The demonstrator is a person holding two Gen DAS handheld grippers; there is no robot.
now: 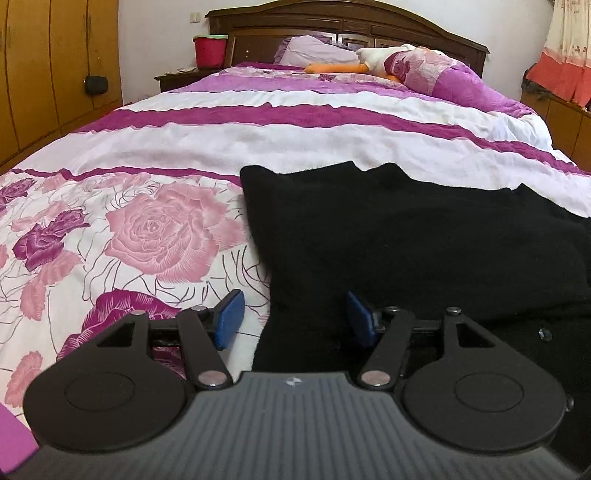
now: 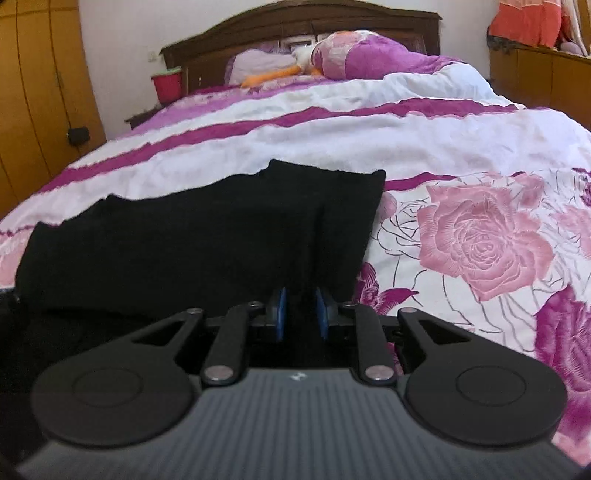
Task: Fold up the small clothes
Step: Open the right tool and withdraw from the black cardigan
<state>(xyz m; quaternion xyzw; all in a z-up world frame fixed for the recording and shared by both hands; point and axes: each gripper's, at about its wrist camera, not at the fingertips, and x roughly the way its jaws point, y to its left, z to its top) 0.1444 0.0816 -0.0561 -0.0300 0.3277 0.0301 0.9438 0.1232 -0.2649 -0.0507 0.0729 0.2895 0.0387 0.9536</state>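
Note:
A black knitted garment (image 1: 388, 236) lies flat on the floral bedspread (image 1: 147, 229). In the left wrist view my left gripper (image 1: 293, 319) is open, its blue pads (image 1: 231, 317) straddling the garment's near left edge. In the right wrist view the same garment (image 2: 192, 243) fills the left middle. My right gripper (image 2: 300, 314) has its blue pads (image 2: 281, 314) closed to a narrow gap with black fabric between them, at the garment's near right part.
The bed's wooden headboard (image 1: 343, 22) is far ahead, with pillows (image 1: 424, 70) and an orange and white plush toy (image 1: 354, 64). A red bucket (image 1: 209, 51) stands on the nightstand. Wooden wardrobes (image 1: 44, 66) line the left; a cabinet (image 1: 561, 118) stands right.

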